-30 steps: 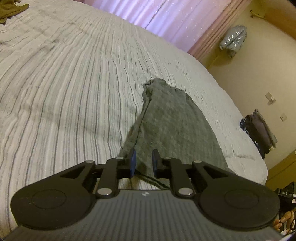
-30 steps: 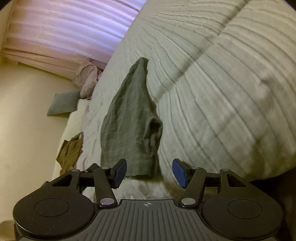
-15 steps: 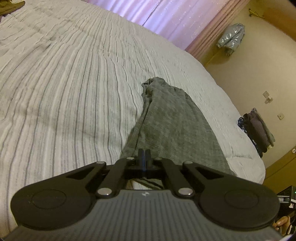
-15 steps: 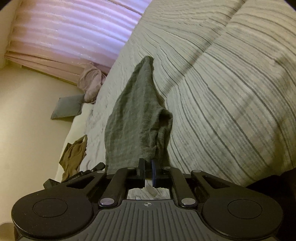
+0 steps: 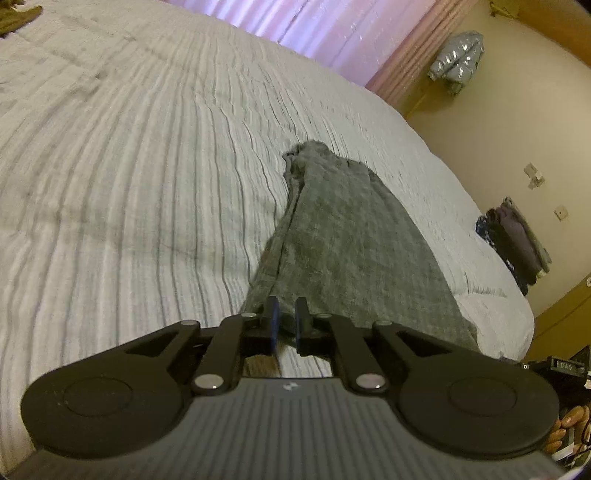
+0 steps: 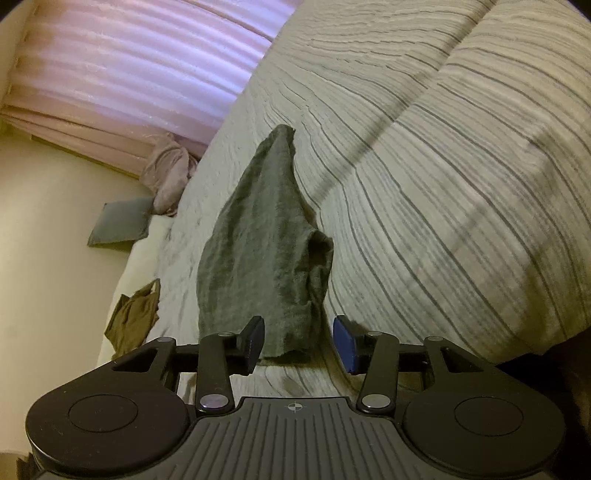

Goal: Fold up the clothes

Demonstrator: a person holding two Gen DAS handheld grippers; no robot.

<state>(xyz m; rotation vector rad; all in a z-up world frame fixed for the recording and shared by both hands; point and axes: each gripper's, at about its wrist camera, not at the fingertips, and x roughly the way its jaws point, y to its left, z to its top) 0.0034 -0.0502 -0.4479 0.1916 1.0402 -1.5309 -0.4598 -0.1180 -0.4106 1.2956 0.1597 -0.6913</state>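
Observation:
A grey-green garment [image 5: 347, 236] lies folded lengthwise on the striped bedspread [image 5: 129, 177], stretching away from me. My left gripper [image 5: 287, 325] sits at its near end with the jaws slightly apart, a narrow gap between them, nothing held. In the right wrist view the same garment [image 6: 266, 251] lies ahead with a bunched fold on its right side. My right gripper [image 6: 299, 341] is wide open just in front of the garment's near edge, not touching it.
Pink curtains [image 5: 317, 33] hang beyond the bed. A stack of dark clothes [image 5: 517, 243] sits by the wall at right. An olive garment [image 6: 133, 317] hangs off the bed's left edge, with a grey cushion [image 6: 122, 225] and pink cloth [image 6: 170, 173] beyond.
Both grippers closed on the garment's near end half a second ago and have now let go: the left opened slightly, the right opened wide. The garment lies back on the bed.

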